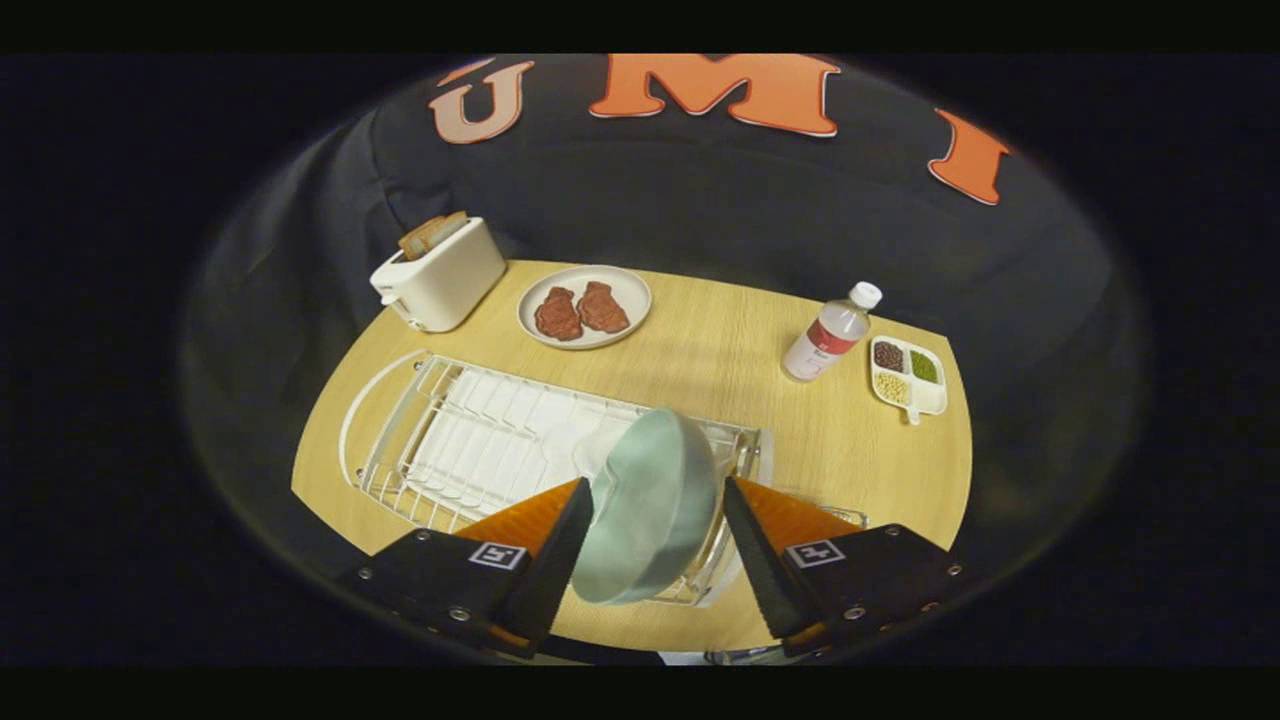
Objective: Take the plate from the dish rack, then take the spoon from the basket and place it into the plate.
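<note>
A pale green plate (650,520) stands on edge at the right end of the white wire dish rack (470,440), its hollow side facing left. My gripper (657,488) straddles it. The left fingertip (578,510) lies against the rim and the right fingertip (742,510) sits against the domed back, so the gripper is shut on the plate. The plate's lower edge hangs over the rack's front wires. A bit of wire frame (845,517) peeks out behind the right finger; I cannot tell what it belongs to.
On the round wooden table (730,340), beyond the rack, stand a white toaster (440,275) with bread, a white plate with two meat pieces (585,306), a capped bottle (830,335) and a small divided dish of beans (908,375).
</note>
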Available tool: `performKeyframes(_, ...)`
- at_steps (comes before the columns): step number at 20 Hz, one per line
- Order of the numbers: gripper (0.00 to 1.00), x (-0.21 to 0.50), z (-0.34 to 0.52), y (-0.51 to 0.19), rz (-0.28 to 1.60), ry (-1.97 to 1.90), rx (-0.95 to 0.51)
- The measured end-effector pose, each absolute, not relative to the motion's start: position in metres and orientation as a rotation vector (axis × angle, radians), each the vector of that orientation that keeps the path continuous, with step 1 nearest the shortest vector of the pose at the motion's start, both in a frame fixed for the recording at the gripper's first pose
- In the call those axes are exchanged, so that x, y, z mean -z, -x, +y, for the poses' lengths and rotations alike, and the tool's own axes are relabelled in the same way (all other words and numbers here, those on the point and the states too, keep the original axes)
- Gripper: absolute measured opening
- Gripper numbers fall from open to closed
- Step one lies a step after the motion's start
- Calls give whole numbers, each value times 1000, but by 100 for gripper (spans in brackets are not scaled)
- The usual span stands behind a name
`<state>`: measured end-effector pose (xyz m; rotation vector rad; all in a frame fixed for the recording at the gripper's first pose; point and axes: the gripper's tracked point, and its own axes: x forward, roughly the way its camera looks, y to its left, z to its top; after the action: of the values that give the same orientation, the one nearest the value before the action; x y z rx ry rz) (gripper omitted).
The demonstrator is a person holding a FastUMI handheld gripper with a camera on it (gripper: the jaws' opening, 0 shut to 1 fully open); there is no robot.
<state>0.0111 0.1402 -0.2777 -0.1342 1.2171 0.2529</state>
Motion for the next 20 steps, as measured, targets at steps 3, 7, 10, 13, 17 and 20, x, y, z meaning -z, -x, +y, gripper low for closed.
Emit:
performKeyframes(3, 70, 289, 143, -6, 1264, 142, -232)
performKeyframes(7, 55, 302, 147, 2, 1329, 141, -196)
performKeyframes(10, 42, 308, 145, 4, 1349, 160, -144)
performKeyframes(13, 41, 313, 150, 14, 1408, 138, -126)
performKeyframes(17, 41, 314, 151, 15, 1419, 137, -123)
performKeyframes(20, 38, 311, 146, 15, 1415, 140, -84)
